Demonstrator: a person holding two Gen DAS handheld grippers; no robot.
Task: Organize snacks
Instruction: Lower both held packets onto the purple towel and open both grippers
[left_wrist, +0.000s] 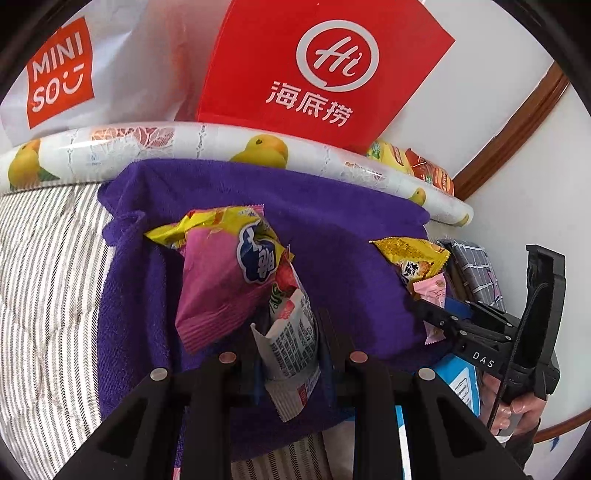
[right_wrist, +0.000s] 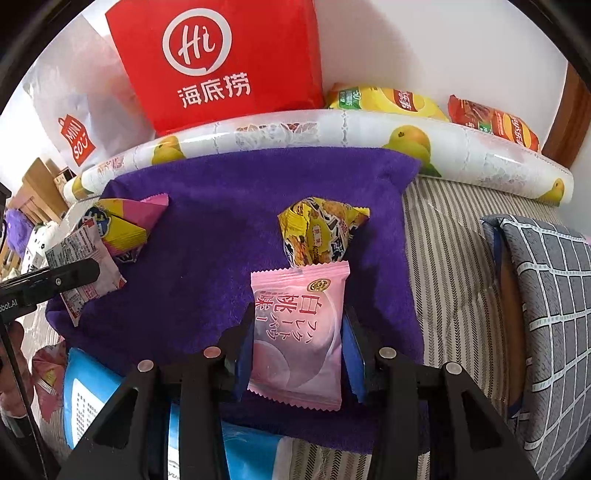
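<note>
Snack packets lie on a purple terry towel (right_wrist: 229, 221) spread over a striped grey-and-white cover (right_wrist: 443, 258). Right gripper (right_wrist: 299, 332): jaws clenched on a pale pink flat wrapper (right_wrist: 299, 328) printed with "白桃味" and a gold round seal; its lower edge hangs free between the blue pads. Beyond it, touching its top edge, sits a yellow crinkled snack bag (right_wrist: 317, 232); print too warped to read. Left gripper (left_wrist: 288, 339): jaws clamped on a white sachet with red corners (left_wrist: 291, 343), fine print illegible. Against it leans a pink-and-yellow puffed bag (left_wrist: 225, 269), blue logo only partly readable. Behind the towel runs a white roll printed with yellow fruit (right_wrist: 332, 129). Past that stand a red paper bag (left_wrist: 317, 70) marked "Hi 海底捞" and a white bag (left_wrist: 59, 74) marked "MINISO". Open towel lies between the two packet groups.
</note>
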